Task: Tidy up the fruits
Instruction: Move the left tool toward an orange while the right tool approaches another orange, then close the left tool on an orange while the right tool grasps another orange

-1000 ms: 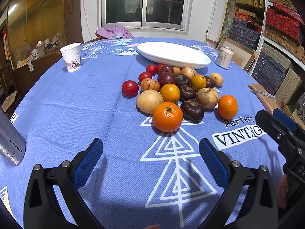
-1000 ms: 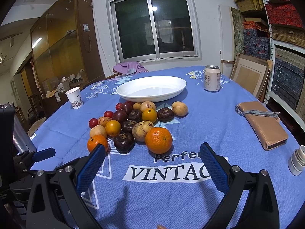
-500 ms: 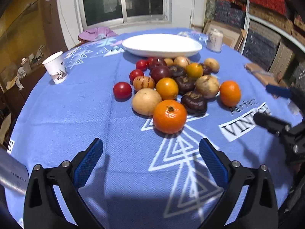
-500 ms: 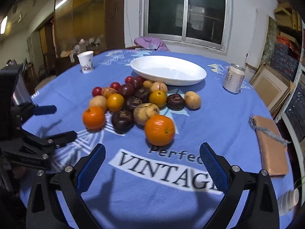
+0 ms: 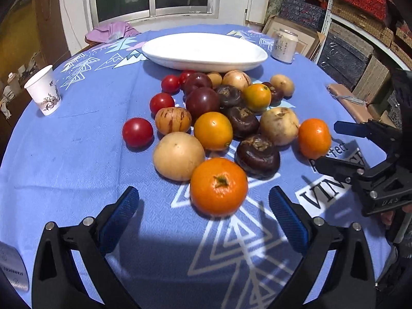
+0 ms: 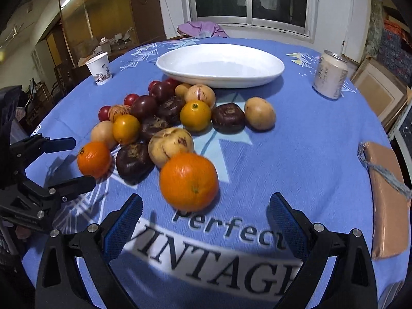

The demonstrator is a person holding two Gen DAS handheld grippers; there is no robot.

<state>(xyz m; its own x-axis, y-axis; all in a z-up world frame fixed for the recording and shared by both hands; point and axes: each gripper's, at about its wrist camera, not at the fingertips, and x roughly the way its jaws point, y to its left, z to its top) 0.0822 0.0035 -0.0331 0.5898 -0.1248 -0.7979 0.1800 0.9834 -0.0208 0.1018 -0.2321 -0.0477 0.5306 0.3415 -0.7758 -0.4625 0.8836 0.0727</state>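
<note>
Nearest the left gripper, spread wide and empty, sits an orange, stem up; the right gripper, likewise spread, faces another orange; beyond the fruit pile, the white dish lies crosswise.

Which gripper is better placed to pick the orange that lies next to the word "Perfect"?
The right gripper. It is open, and this orange sits just ahead between its fingers. The left gripper is open too, but it faces another orange.
</note>
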